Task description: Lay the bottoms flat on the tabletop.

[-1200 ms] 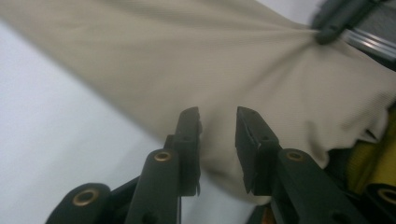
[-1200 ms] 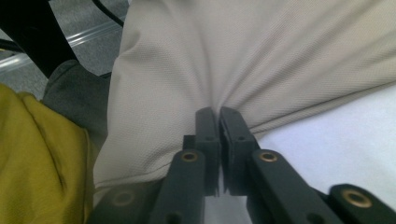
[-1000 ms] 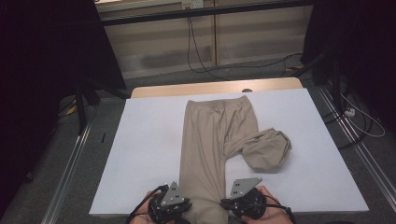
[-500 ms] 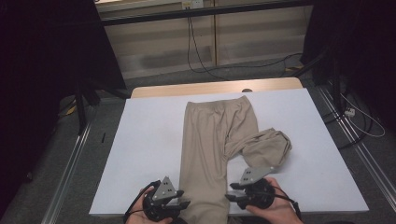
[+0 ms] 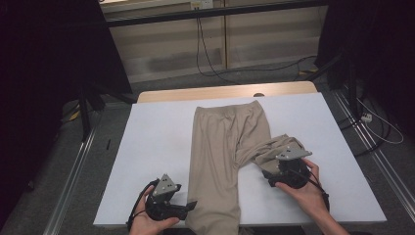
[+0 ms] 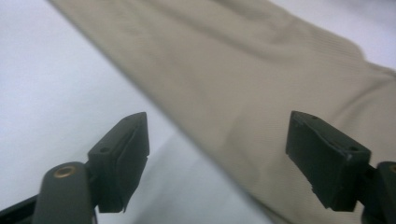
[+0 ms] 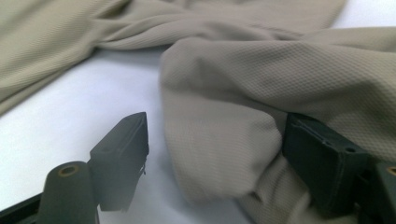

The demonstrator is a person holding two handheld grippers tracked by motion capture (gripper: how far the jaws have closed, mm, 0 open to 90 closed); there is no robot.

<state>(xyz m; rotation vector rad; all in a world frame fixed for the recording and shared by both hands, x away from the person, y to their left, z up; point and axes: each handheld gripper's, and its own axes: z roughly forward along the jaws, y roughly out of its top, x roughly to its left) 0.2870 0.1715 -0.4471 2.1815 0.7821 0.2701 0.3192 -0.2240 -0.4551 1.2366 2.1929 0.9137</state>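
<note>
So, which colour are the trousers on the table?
Plain beige, with a fine knit texture; the trousers show best in the right gripper view.

We see a white table top [image 5: 151, 161] with a strip of light wood [image 5: 225, 92] along its far edge. The floor [image 5: 293, 73] beyond it is grey — black cables [image 5: 205, 58] run across it. At the back stands a pale wall panel [image 5: 254, 44] under a dark bar [image 5: 215, 13]. Black curtains [image 5: 49, 73] hang on both sides — the room there is very dark. Shiny metal rails [image 5: 73, 186] lie beside the table, left and right.
</note>
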